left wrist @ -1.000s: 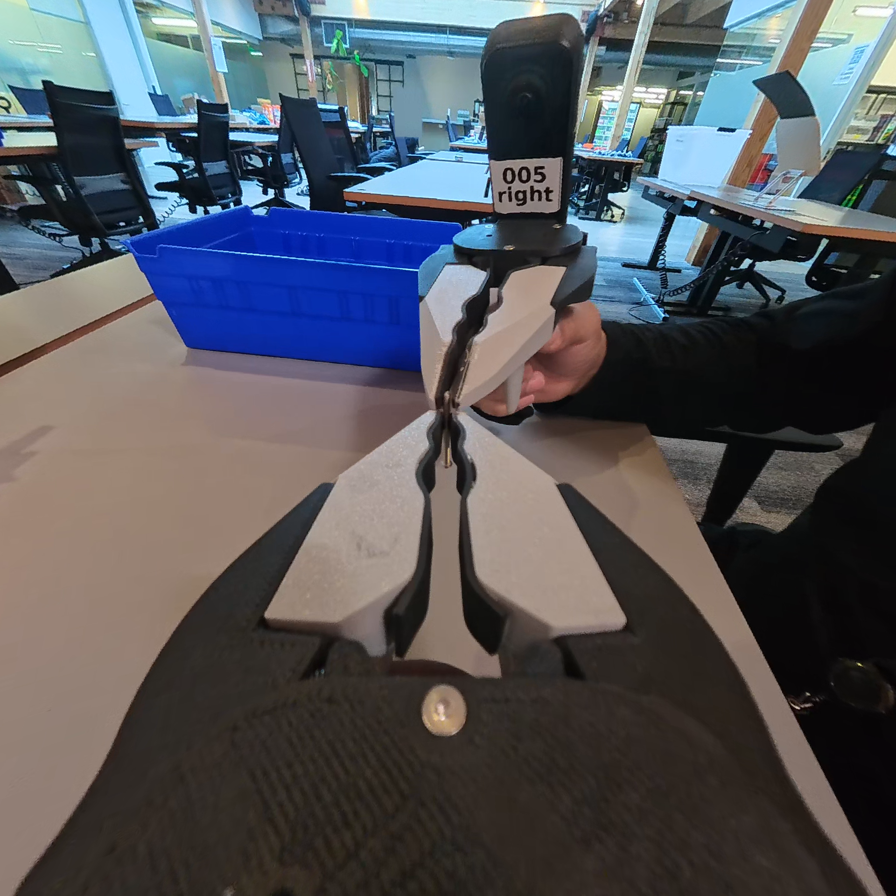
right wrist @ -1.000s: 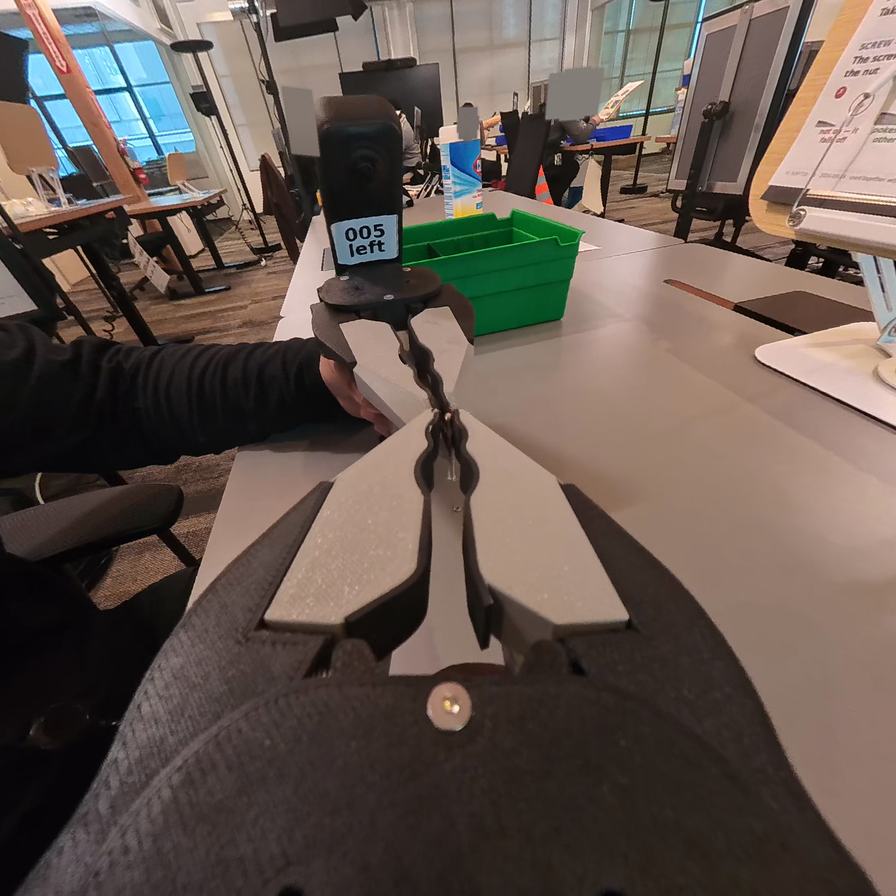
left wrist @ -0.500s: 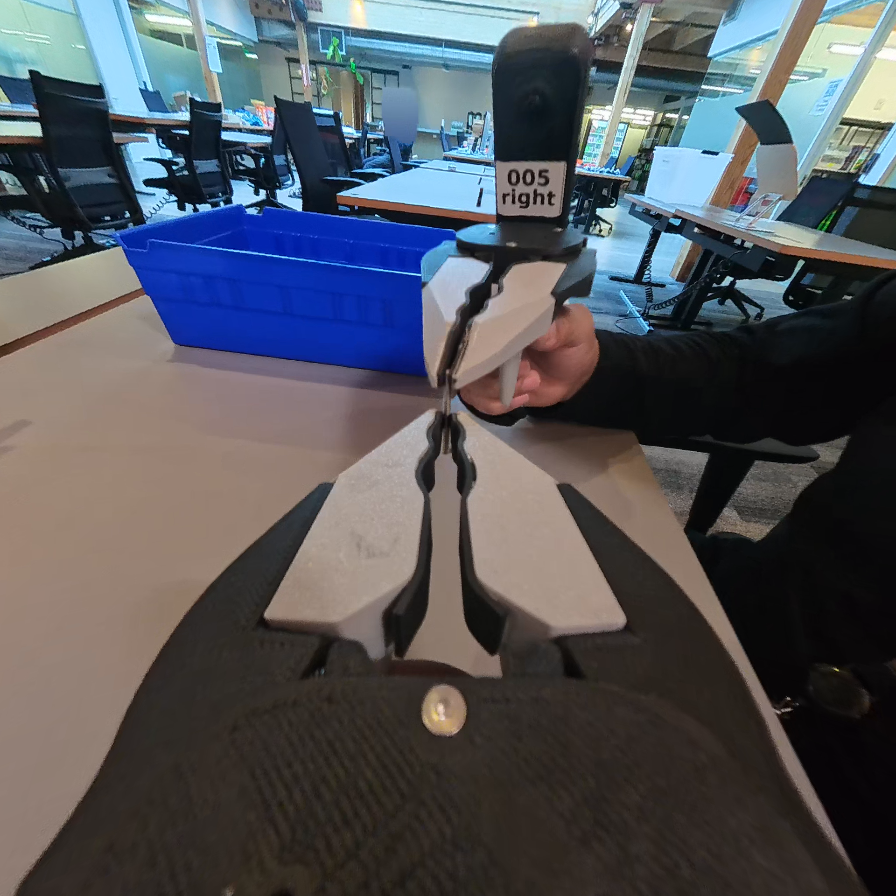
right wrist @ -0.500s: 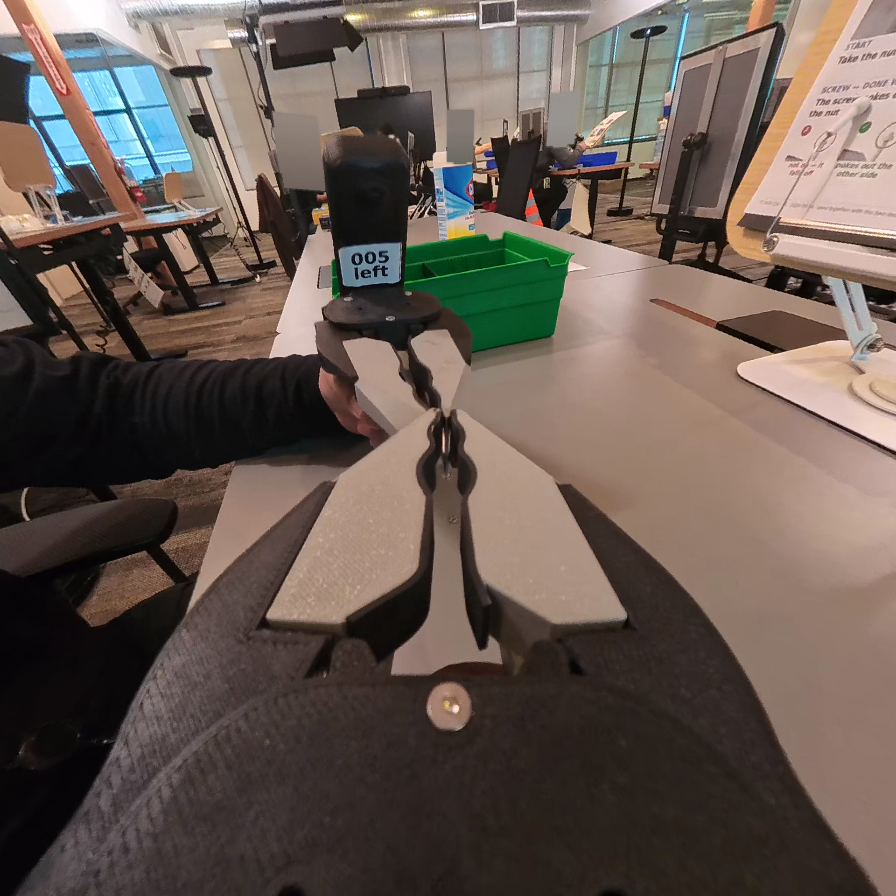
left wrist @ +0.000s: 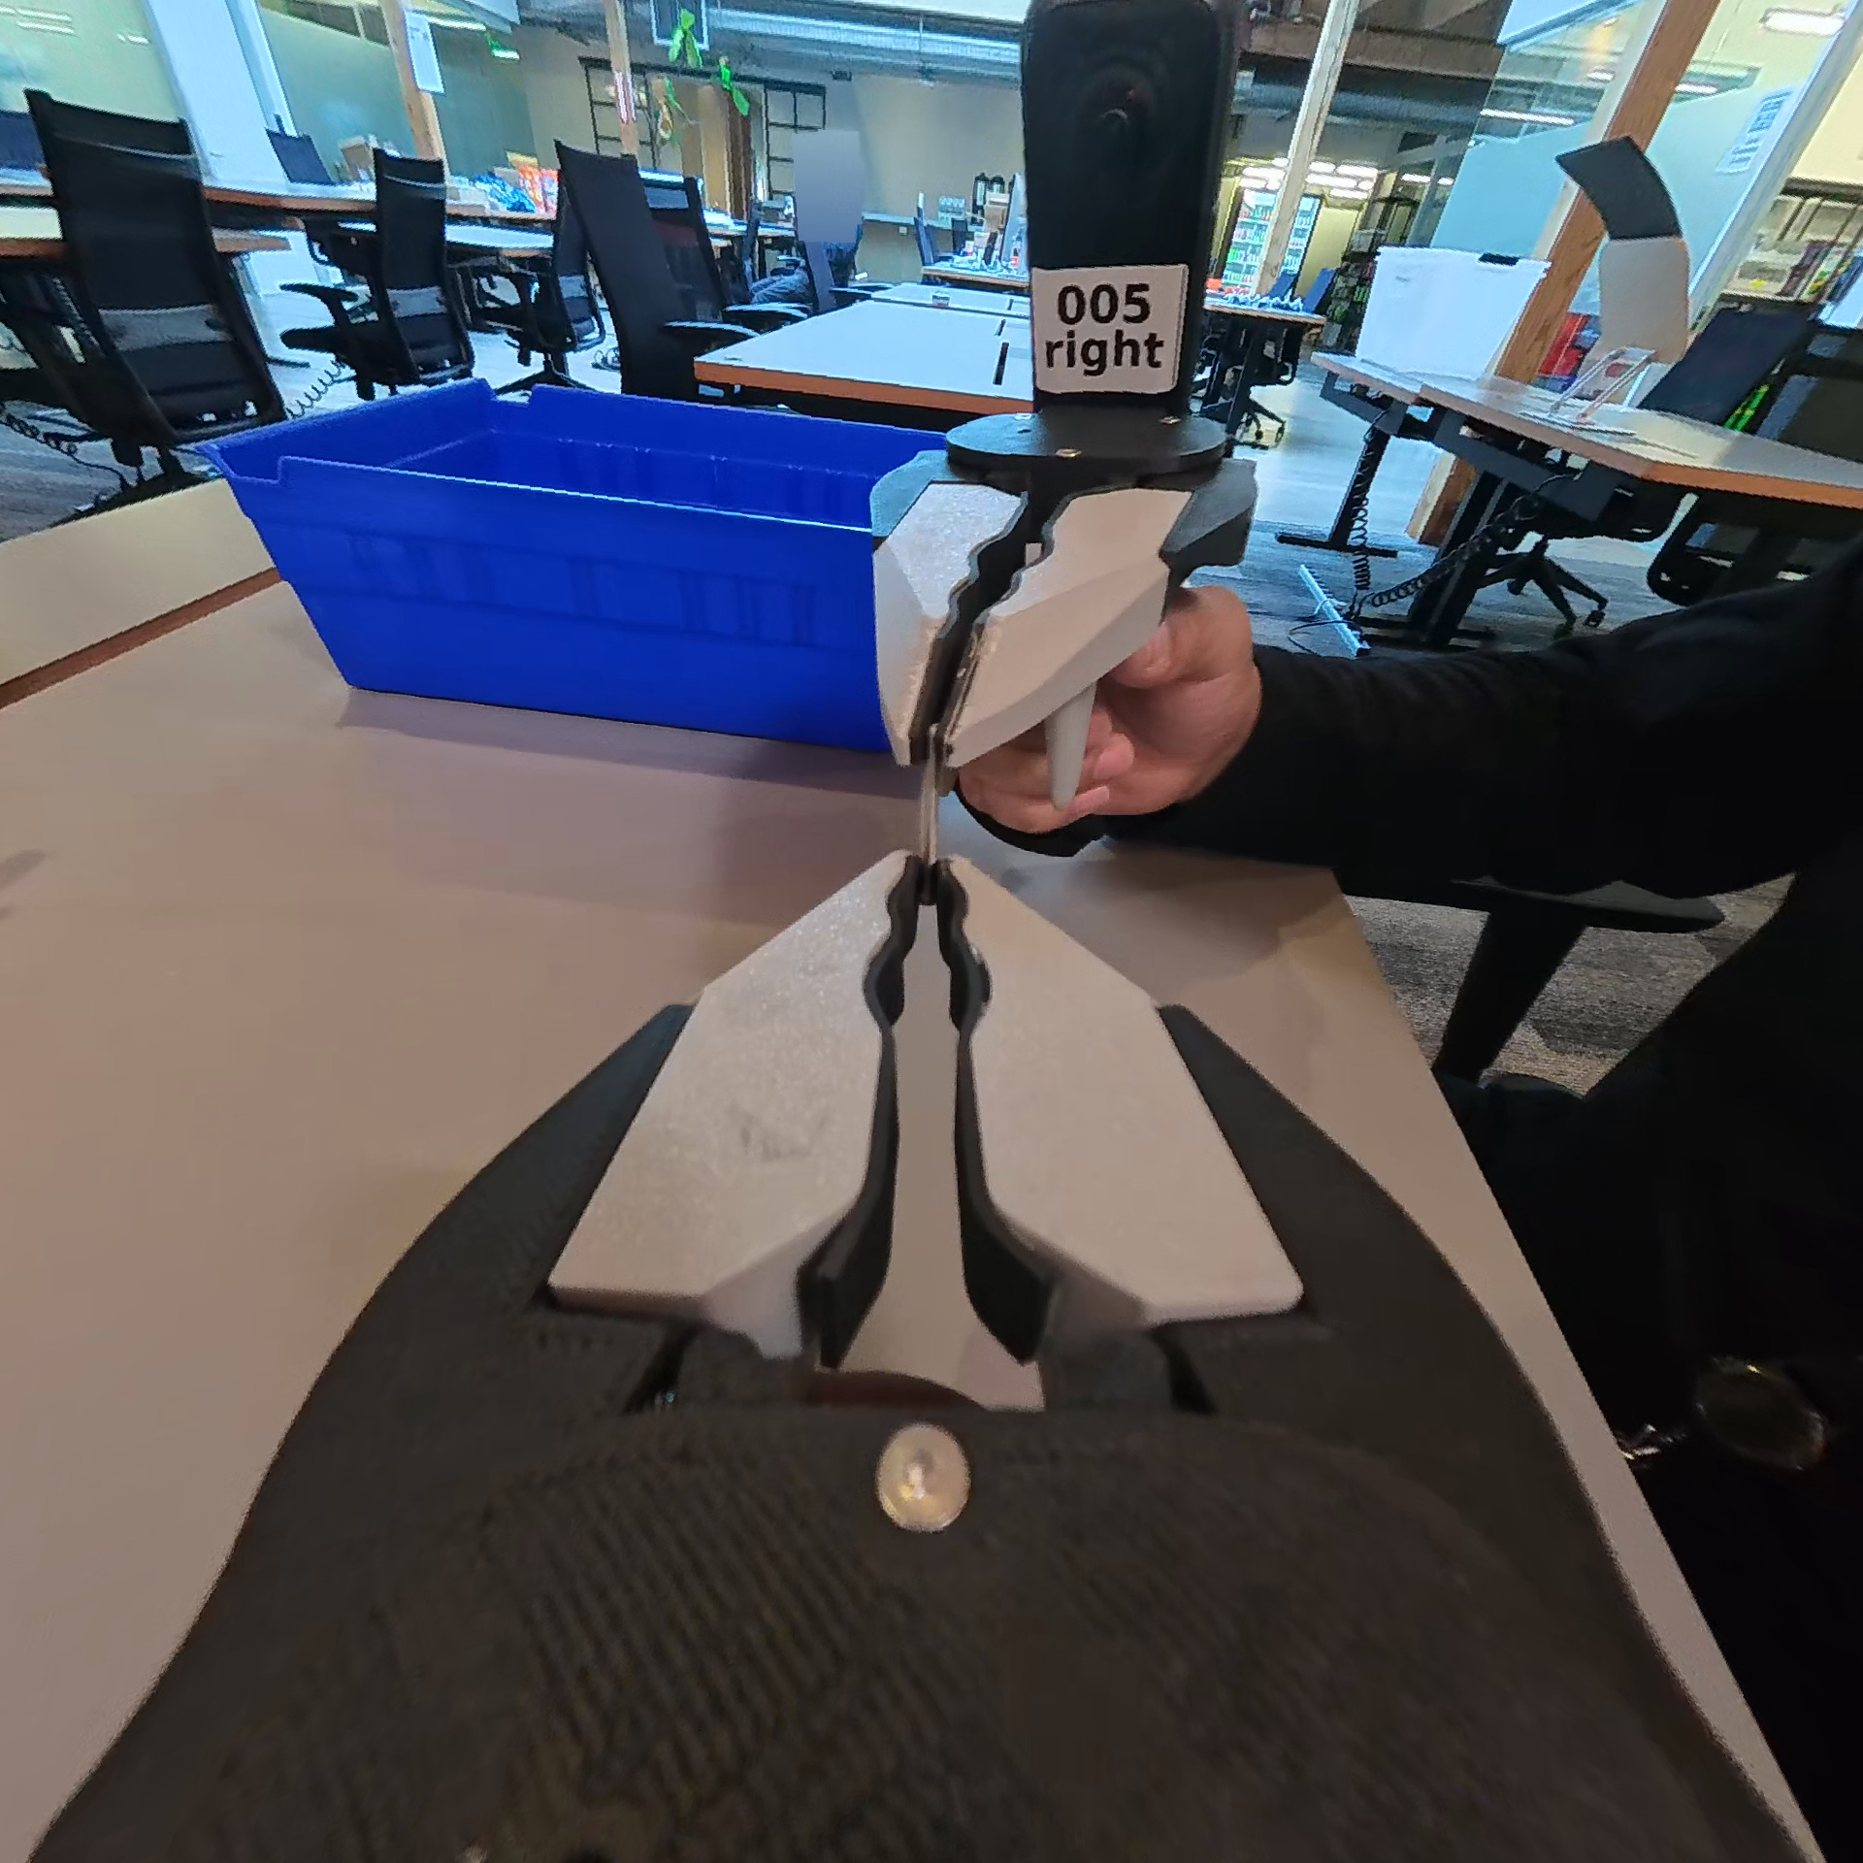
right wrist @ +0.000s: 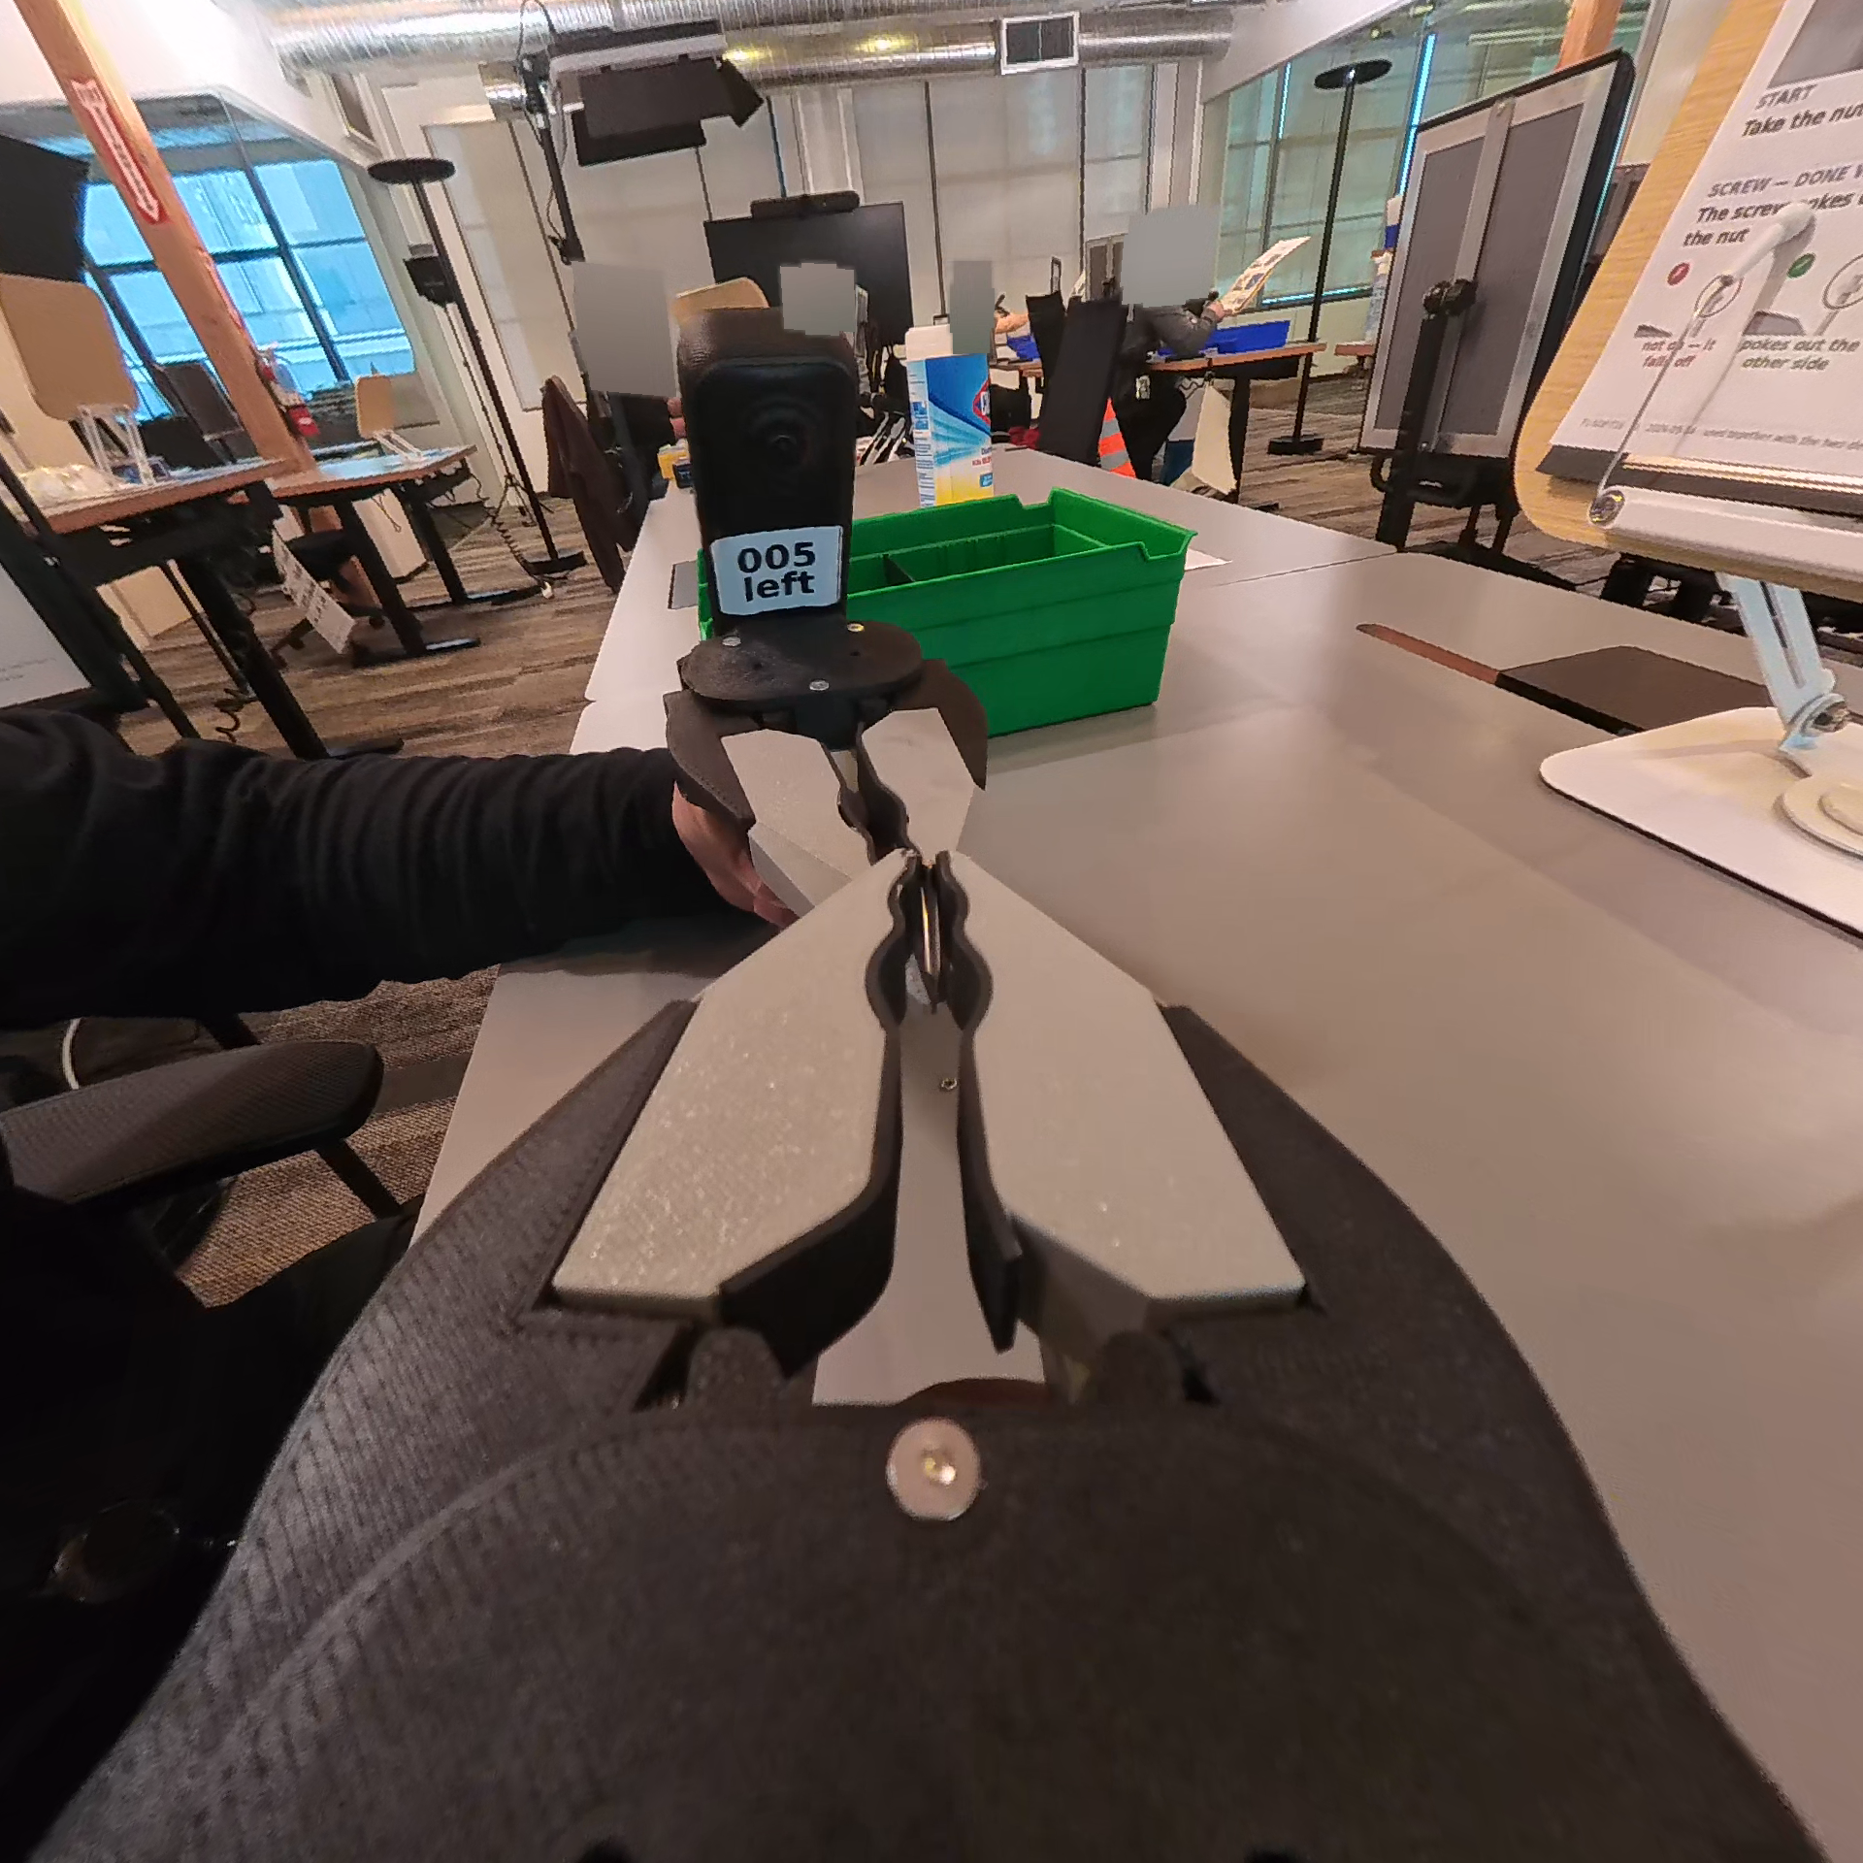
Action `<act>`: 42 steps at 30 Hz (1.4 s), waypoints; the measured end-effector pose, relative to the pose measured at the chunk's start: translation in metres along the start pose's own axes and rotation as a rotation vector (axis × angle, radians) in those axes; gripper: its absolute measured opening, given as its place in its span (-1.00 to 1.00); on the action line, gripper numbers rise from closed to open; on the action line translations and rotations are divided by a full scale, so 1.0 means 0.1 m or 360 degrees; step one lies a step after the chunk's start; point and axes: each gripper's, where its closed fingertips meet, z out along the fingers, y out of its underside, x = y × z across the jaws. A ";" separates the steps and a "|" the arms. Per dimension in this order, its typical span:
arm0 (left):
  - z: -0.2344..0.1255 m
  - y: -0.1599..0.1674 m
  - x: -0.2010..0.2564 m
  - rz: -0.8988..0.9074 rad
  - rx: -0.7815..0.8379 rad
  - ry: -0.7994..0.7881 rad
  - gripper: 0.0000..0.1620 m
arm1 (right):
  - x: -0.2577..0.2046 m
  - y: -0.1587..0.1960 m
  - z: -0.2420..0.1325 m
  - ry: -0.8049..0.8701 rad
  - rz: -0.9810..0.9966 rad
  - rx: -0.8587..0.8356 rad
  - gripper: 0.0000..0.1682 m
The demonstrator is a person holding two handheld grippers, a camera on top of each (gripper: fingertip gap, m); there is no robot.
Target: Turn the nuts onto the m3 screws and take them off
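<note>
In the left wrist view my left gripper (left wrist: 927, 875) is shut at its tips on the near end of a thin M3 screw (left wrist: 928, 815). The nut is hidden between the pads. My right gripper (left wrist: 933, 751) faces it, shut on the screw's far end, with a short bare length of screw between the two tips. In the right wrist view my right gripper (right wrist: 922, 875) grips the screw (right wrist: 925, 938) lengthwise between its pads, and the left gripper (right wrist: 900, 849) meets it tip to tip. Both are held above the grey table (right wrist: 1311, 1008).
A blue bin (left wrist: 565, 565) stands on the table behind the right gripper. A green divided bin (right wrist: 1048, 645) stands behind the left gripper. A sheet on a white stand (right wrist: 1663, 796) is at the right. A small metal piece (right wrist: 948, 1084) lies on the table under my right gripper. My left and right fingertips are right by each other.
The two grippers have drawn slightly apart, so more bare screw shows between their tips. Both stay shut and sit a little higher over the table.
</note>
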 end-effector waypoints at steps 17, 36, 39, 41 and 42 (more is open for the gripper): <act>0.01 -0.02 0.02 -0.0018 0.0021 0.0022 -0.99 | -0.01 0.02 0.04 0.0004 0.0005 -0.0006 -1.00; -0.03 0.01 -0.05 0.0028 -0.0010 -0.0029 -1.00 | 0.03 -0.03 -0.02 0.0010 0.0042 0.0045 -0.95; -0.08 0.01 -0.10 0.0048 -0.0005 -0.0058 -1.00 | 0.05 -0.06 -0.05 0.0012 0.0055 0.0080 -0.95; -0.14 0.00 -0.17 0.0053 0.0009 -0.0091 -1.00 | 0.07 -0.06 -0.06 0.0018 0.0063 0.0077 -0.95; -0.18 0.00 -0.22 0.0057 0.0020 -0.0113 -1.00 | 0.07 -0.04 -0.06 0.0014 0.0066 0.0063 -0.95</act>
